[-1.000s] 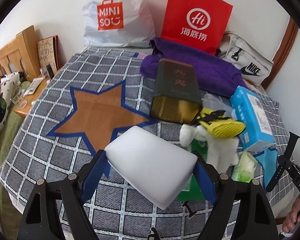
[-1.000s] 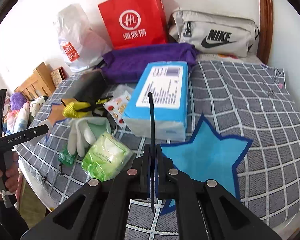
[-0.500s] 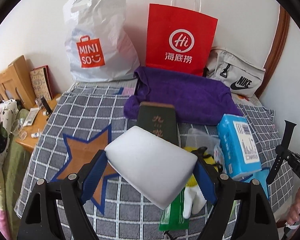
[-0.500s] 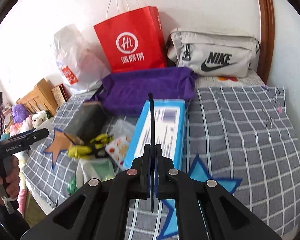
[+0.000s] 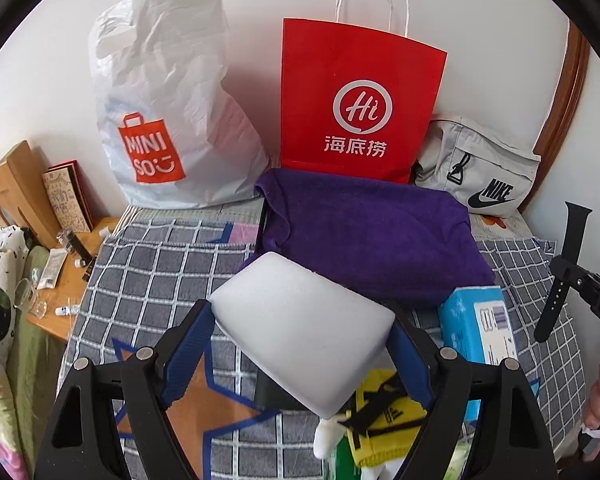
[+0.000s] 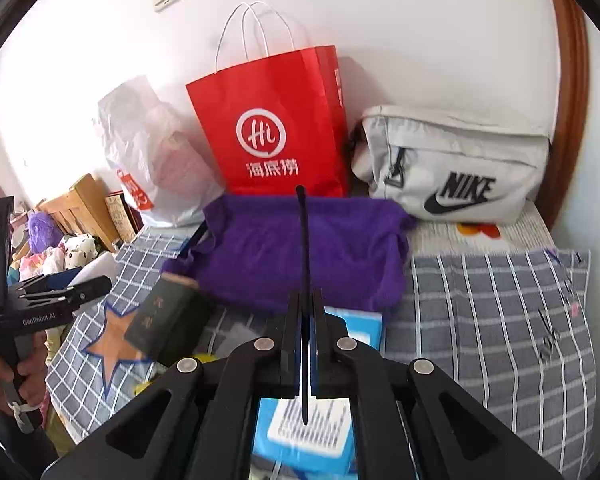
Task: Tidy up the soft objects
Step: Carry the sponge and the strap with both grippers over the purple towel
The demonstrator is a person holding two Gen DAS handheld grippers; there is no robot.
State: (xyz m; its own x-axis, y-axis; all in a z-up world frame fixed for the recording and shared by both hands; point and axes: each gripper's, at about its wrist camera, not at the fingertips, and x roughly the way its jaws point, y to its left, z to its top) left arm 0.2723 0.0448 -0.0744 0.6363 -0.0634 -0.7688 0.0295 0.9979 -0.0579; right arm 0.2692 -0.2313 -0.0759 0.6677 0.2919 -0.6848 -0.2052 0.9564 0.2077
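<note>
Left tongs (image 5: 300, 344) clamp a white foam block (image 5: 302, 330) by its two ends, held up over the checked blanket (image 5: 152, 264) on the bed. Block hides most of the dark box (image 5: 274, 394) and yellow-black item (image 5: 384, 412) under it. Right tongs (image 6: 305, 308) clenched on a thin black strap (image 6: 303, 240), seen edge-on; its lower end blurs over the blue tissue pack (image 6: 312, 436). Purple towel (image 6: 300, 252) lies before the red bag (image 6: 276, 128). Holding hand (image 6: 16, 376) cut off at frame edge.
</note>
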